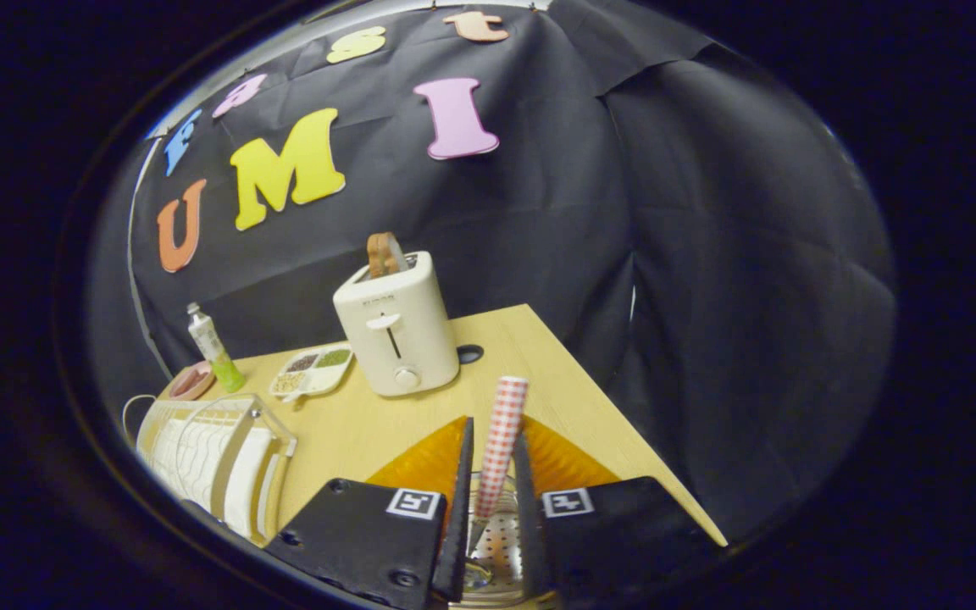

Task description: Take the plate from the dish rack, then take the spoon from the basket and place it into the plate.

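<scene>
The spoon has a red-and-white checked handle [501, 428] that stands nearly upright between my fingers, with its lower end down in the perforated metal basket [496, 546]. My gripper [495, 432] is shut on this handle, and both fingers press against it. An orange plate [420, 464] lies flat on the wooden table [352, 424] just beyond the basket, showing on both sides of the fingers. The dish rack [217, 453] stands to the left of the fingers and holds white dishes.
A cream toaster [397, 330] with a slice of bread in it stands beyond the plate. Left of it are a divided snack tray [313, 370], a green bottle [215, 349] and a small pink dish [191, 381]. The table's right edge runs diagonally close to the plate.
</scene>
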The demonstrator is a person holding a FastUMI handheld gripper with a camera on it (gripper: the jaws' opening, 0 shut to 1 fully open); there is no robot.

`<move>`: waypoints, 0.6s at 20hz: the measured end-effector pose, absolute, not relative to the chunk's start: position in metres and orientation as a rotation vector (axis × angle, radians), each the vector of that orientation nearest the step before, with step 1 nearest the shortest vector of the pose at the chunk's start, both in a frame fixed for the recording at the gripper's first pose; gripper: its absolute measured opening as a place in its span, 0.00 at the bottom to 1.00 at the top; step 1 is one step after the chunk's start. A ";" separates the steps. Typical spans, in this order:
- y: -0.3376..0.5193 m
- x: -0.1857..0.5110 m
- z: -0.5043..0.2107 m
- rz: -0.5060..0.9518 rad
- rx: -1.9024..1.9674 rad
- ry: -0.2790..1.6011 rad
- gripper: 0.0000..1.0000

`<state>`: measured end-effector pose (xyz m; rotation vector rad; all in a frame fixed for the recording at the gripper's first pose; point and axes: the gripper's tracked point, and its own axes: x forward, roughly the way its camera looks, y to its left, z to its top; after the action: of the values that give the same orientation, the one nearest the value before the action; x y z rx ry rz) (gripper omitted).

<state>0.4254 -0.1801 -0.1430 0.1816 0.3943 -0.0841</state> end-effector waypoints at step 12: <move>-0.124 0.330 -0.010 -0.068 0.053 0.065 0.14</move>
<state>0.3296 -0.1237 -0.0099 0.0525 0.0651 -0.0678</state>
